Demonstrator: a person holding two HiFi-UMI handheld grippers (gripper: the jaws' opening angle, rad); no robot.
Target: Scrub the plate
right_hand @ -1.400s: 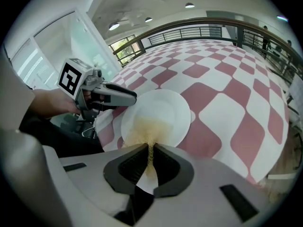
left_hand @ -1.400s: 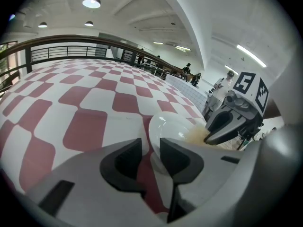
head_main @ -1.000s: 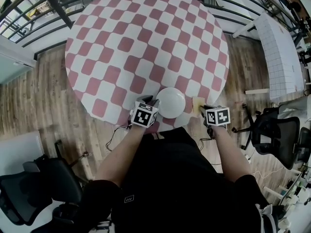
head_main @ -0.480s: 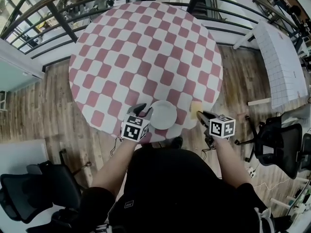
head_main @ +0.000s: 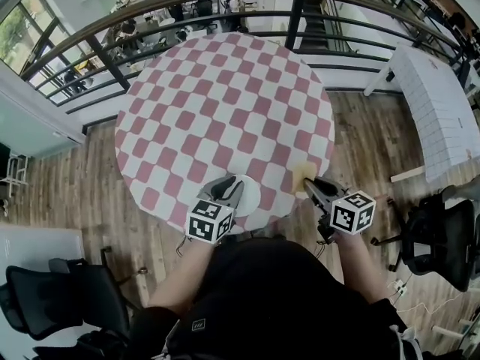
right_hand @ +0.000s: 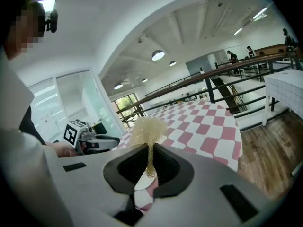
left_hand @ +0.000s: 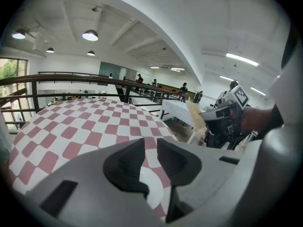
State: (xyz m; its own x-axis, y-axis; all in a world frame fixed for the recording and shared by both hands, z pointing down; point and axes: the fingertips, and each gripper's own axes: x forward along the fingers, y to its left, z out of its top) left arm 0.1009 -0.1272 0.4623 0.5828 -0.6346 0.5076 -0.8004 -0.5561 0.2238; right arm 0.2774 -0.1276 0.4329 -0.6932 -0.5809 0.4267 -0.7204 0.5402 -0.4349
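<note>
A white plate (head_main: 247,198) lies near the front edge of the round red-and-white checked table (head_main: 225,118). My left gripper (head_main: 227,189) reaches over the plate's near left rim and hides part of it. Its jaws are closing, and in the left gripper view the plate (left_hand: 152,189) shows in the narrow gap between them; I see no pad pressing on it. My right gripper (head_main: 314,187) hovers at the table's front right edge, shut on a thin yellow sponge (head_main: 304,172). In the right gripper view the sponge (right_hand: 147,129) stands upright between the pads.
A dark metal railing (head_main: 225,6) curves round the far side of the table. Black office chairs stand on the wooden floor at the lower left (head_main: 67,298) and at the right (head_main: 442,238). A white table (head_main: 435,103) is at the right.
My left gripper has slid onto the plate's rim and its jaws have narrowed. The right gripper with the sponge now sits farther from the plate. The head view has shifted back.
</note>
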